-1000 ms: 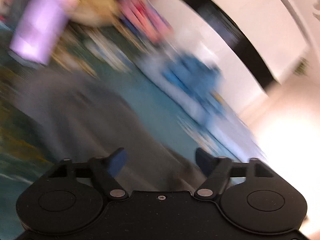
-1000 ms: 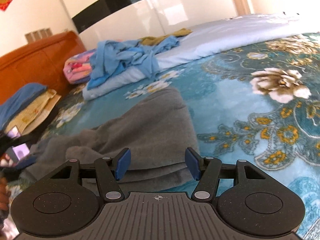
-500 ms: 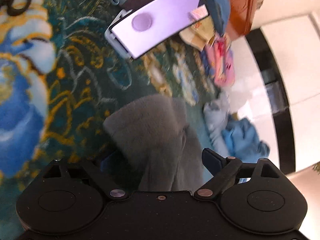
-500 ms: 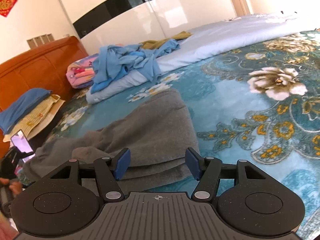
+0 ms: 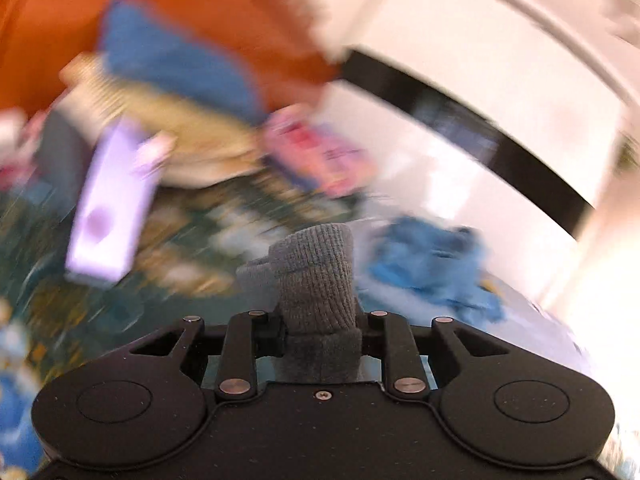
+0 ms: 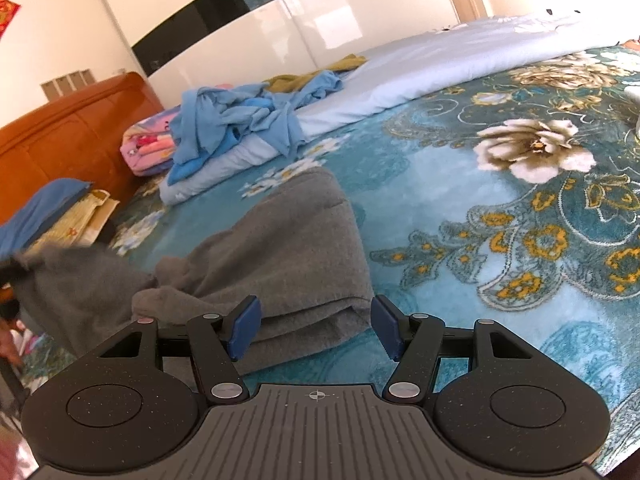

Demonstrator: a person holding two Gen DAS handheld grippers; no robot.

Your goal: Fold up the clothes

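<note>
Sweater (image 6: 288,248), grey, is lying partly folded on the teal flowered blanket (image 6: 500,208), with its ribbed cuff (image 5: 318,276) pinched in the left gripper (image 5: 322,326), whose jaws are closing tight on the knit so the cuff is sticking up above them. In the right wrist view that end of the grey cloth is lifting off the blanket at the far left, blurred. The right gripper (image 6: 316,330) is hovering just over the near folded edge of the sweater, jaws standing wide with nothing between the blue pads (image 6: 244,326). Blue clothes (image 6: 248,120) are sitting in a heap on a pale quilt (image 6: 460,60) beyond the sweater, a pink bundle (image 6: 146,148) just beside them near the orange headboard (image 6: 68,136). The left wrist view is smearing heavily; a lilac slab (image 5: 110,208) is showing at left, what it is I cannot tell
</note>
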